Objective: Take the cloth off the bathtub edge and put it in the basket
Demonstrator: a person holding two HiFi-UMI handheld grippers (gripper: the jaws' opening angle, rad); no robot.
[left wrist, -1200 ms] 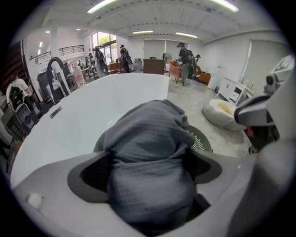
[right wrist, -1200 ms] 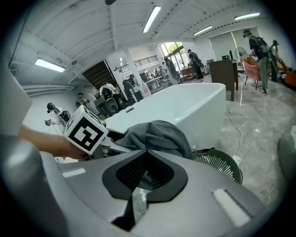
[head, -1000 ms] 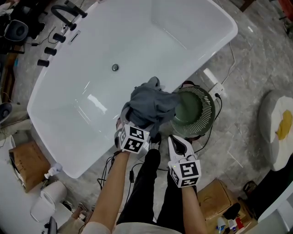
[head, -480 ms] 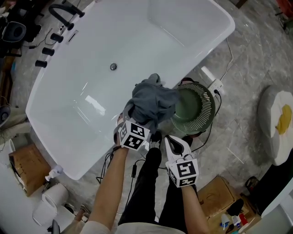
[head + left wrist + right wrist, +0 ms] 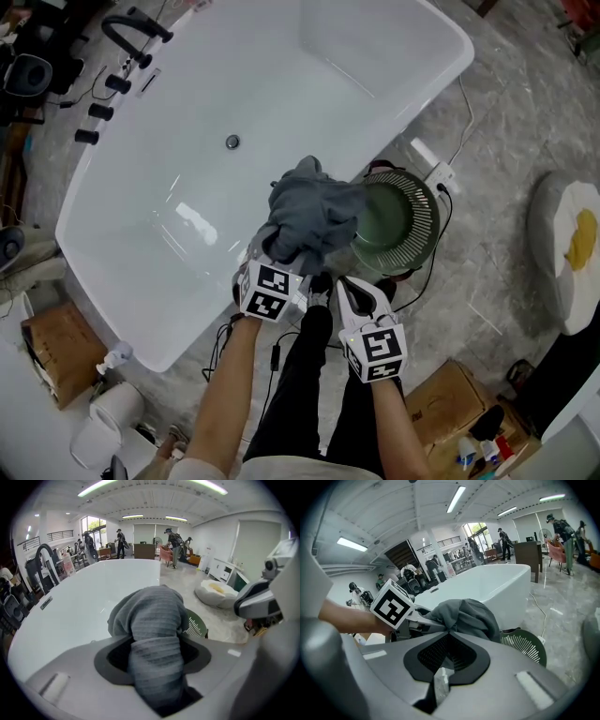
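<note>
The head view looks steeply down on the tub (image 5: 309,84) from over its near edge. The left gripper view sits against the cloth (image 5: 152,634), facing far. The right gripper view watches from just beside. All three share cloth, tub and basket (image 5: 433,225).

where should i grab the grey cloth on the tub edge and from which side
Grip the bunched fold of the cloth that laps over the near rim of the bathtub, coming from outside the tub, angled down. It is heaped high there, so jaws can close round a thick ridge. The left hand-held gripper has just been closing on that fold, cloth between its jaws.
</note>
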